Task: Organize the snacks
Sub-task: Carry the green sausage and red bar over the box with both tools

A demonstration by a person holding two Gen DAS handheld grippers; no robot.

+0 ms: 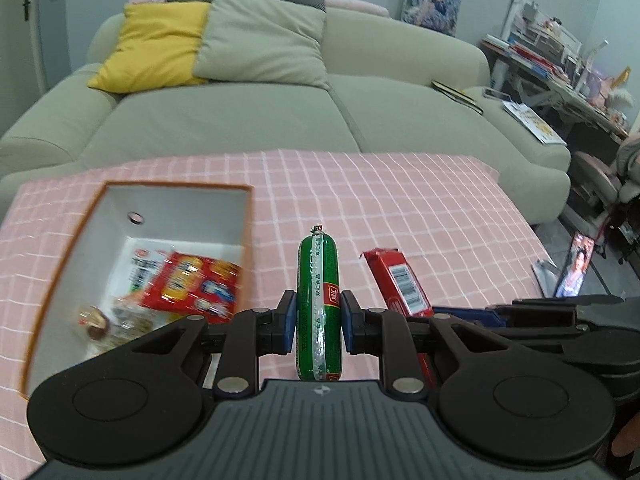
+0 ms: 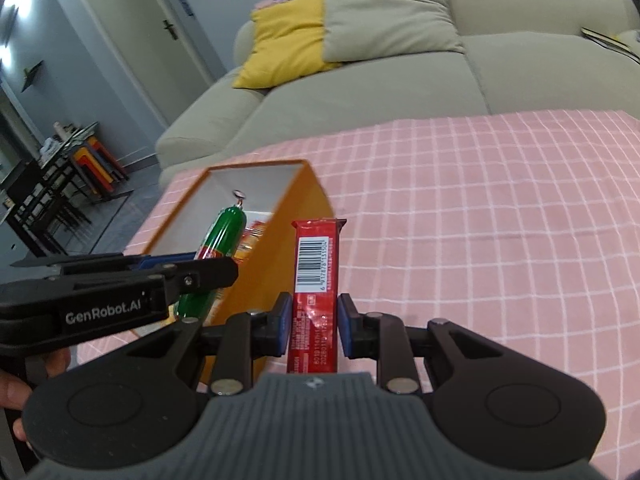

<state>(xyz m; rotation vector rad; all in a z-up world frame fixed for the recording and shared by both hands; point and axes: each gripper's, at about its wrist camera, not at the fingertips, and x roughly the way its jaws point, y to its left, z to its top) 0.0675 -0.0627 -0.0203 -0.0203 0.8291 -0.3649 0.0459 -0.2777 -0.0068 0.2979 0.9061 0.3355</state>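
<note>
Beside the orange box (image 1: 248, 216), the left gripper (image 1: 318, 316) is clamping a firm, slick green sausage (image 1: 318, 280) mid-length; the right gripper (image 2: 312, 320) is pinching a light, stiff red bar (image 2: 316, 264).

The pink-checked worktop (image 1: 400, 200) lies bare from twelve to three o'clock. At nine o'clock the orange box (image 1: 248, 232) stands open-topped, snack packets (image 1: 192, 280) on its floor. The sofa (image 1: 240, 120) blocks beyond.

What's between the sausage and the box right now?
Only bare pink cloth, in the left wrist view, separates the sausage in the left gripper from the box.
</note>
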